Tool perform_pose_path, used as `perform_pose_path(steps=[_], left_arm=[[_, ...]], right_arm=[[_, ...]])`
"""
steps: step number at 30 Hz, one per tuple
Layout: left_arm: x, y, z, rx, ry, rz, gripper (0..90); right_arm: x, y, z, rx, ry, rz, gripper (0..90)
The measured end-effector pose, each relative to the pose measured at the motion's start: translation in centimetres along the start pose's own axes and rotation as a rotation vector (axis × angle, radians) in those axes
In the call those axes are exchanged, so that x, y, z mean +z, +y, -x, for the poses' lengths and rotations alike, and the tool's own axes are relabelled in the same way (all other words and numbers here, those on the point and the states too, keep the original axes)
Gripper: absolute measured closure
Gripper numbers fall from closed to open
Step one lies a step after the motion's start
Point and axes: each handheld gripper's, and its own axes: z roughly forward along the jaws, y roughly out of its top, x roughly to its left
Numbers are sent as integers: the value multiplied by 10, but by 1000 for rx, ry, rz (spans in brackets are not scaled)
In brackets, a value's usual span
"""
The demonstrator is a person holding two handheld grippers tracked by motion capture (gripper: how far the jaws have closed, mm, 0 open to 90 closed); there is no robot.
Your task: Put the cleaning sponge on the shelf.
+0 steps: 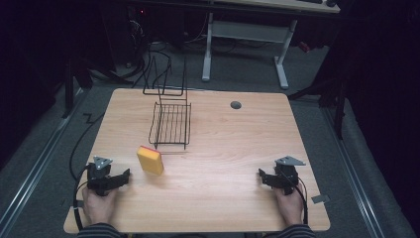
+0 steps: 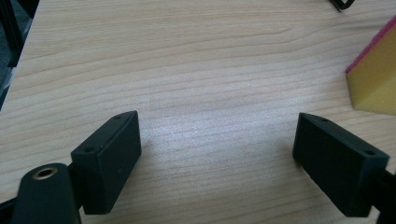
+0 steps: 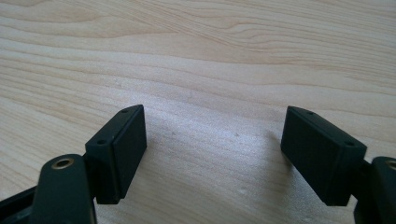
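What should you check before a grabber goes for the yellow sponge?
1. Left gripper jaws open, nothing between them: ok.
2. Right gripper jaws open, nothing between them: ok.
3. Sponge, yellow with a pink top, sits on the table near the left gripper, untouched: ok.
4. Bare wood between left gripper and sponge, nothing in the way: ok.
5. Wire rack stands behind the sponge with nothing in it: ok.
6. Whether the sponge is wet or dry: cannot tell.

Open left gripper (image 2: 217, 140) near sponge (image 2: 376, 77)
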Motion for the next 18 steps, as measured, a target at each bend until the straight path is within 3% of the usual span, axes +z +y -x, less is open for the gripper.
perform_pose_path(steps=[8,18], left_arm=[[0,0,6,-19,21,-4,147],[-1,0,4,-9,2,0,149]], right_arm=[[0,0,0,0,-1,0,227],[0,0,0,1,-1,0,227]])
